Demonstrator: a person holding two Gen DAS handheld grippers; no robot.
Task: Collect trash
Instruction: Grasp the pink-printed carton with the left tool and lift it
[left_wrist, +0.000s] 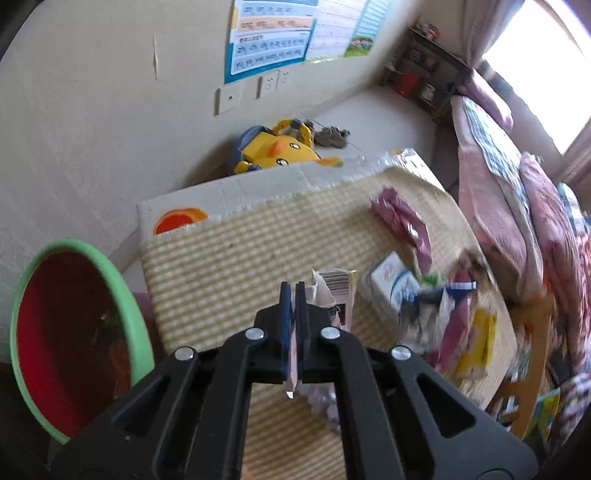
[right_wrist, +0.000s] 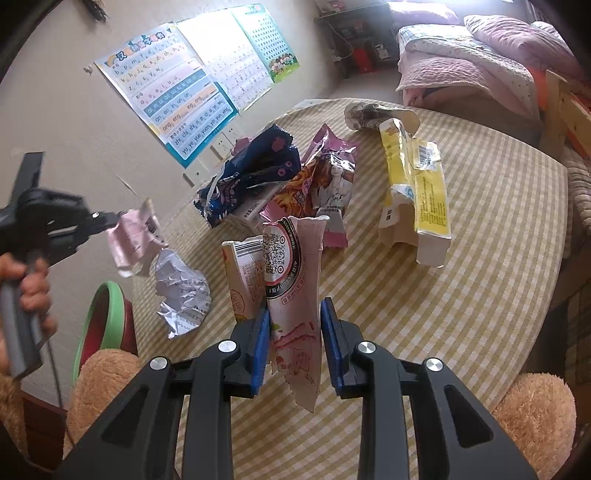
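My left gripper (left_wrist: 294, 291) is shut on a thin pale pink wrapper (left_wrist: 292, 373), held above the table's left edge; the right wrist view shows it (right_wrist: 110, 218) with the crumpled pink wrapper (right_wrist: 135, 243) hanging from it. A green-rimmed red bin (left_wrist: 74, 332) stands below left of the table, also in the right wrist view (right_wrist: 107, 325). My right gripper (right_wrist: 295, 332) has its jaws apart around a pink ice-cream wrapper (right_wrist: 295, 280) that stands between the pads; whether they grip it is unclear. A crumpled silver foil (right_wrist: 181, 295) lies on the table.
The round table with a checked cloth (right_wrist: 480, 258) holds a dark blue wrapper (right_wrist: 251, 173), pink snack bags (right_wrist: 325, 177), a yellow carton (right_wrist: 417, 192) and a small box (right_wrist: 240, 273). A bed (right_wrist: 461, 62) stands at the back right, a yellow toy (left_wrist: 277, 147) by the wall.
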